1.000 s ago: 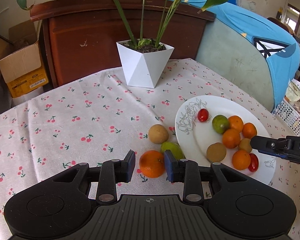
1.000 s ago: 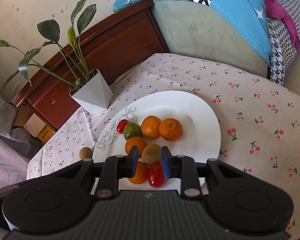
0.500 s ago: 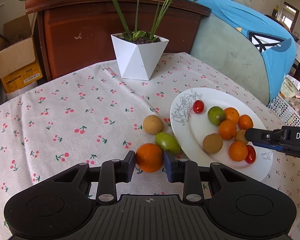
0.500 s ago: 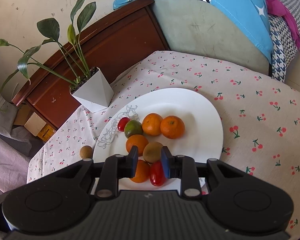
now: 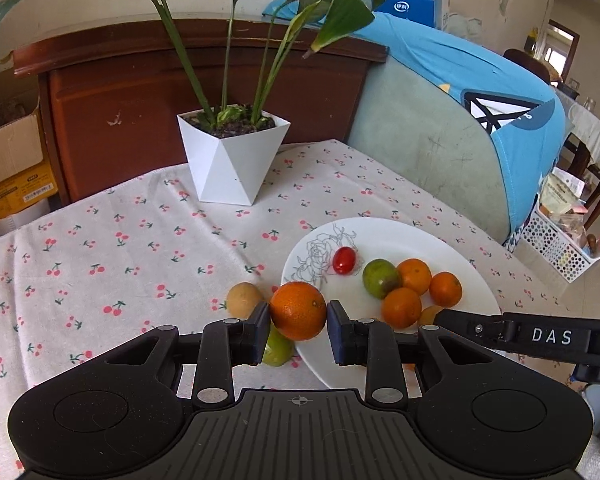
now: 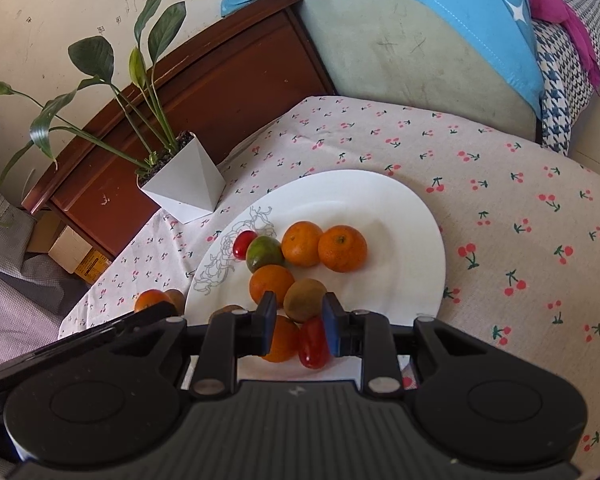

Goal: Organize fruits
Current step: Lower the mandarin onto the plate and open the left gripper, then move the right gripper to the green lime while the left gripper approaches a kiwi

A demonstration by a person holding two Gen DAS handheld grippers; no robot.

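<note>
My left gripper (image 5: 298, 316) is shut on an orange (image 5: 298, 310) and holds it off the cherry-print cloth, at the near left rim of the white plate (image 5: 400, 228). A brown round fruit (image 5: 244, 300) and a green fruit (image 5: 276, 350) lie on the cloth just beside and under it. The plate (image 6: 420, 208) carries several oranges, a green fruit (image 6: 264, 254), a kiwi (image 6: 304, 300) and red tomatoes. My right gripper (image 6: 299, 312) hovers low over the plate's near side, shut, with nothing gripped; the kiwi and a tomato (image 6: 312, 346) lie below its tips.
A white faceted pot with a leafy plant (image 5: 232, 160) stands at the back of the table. Behind it is a dark wooden headboard (image 5: 180, 80), and a grey-green cushion under blue fabric (image 5: 440, 148) is on the right. The cloth left of the plate is bare.
The left gripper closed on the orange, lifted it off the cloth and carried it towards the plate's rim. The right gripper stayed where it was.
</note>
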